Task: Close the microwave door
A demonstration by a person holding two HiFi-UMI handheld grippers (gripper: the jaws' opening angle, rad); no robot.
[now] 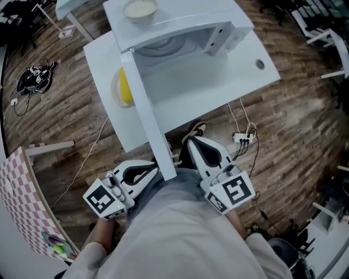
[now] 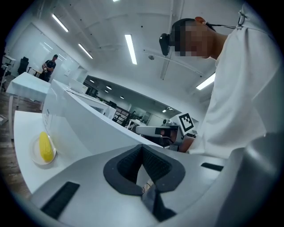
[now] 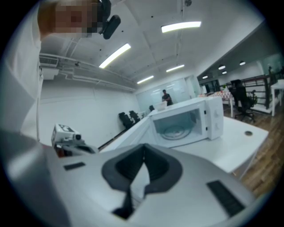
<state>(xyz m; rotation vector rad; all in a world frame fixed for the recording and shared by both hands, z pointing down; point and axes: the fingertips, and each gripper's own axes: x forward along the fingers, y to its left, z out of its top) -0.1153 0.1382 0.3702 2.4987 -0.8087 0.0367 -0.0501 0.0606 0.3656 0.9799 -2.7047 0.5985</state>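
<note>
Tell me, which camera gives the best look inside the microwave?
The right gripper view: it looks straight into the open microwave, with its glass turntable plain. The head view sees mostly its top and a sliver of turntable. The left gripper view shows only the open door.

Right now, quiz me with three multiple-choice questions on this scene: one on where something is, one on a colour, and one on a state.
1. Where is the bowl relative to the microwave?
A. on top of it
B. inside it
C. underneath it

2. What colour is the food on the plate?
A. red
B. yellow
C. green

3. The microwave door is:
A. shut
B. taken off
C. open

Answers:
1 A, the head view shows the bowl resting on the microwave's top.
2 B, the food is plainly yellow in both the head view and the left gripper view.
3 C, the door is swung out toward the person and the inside shows.
</note>
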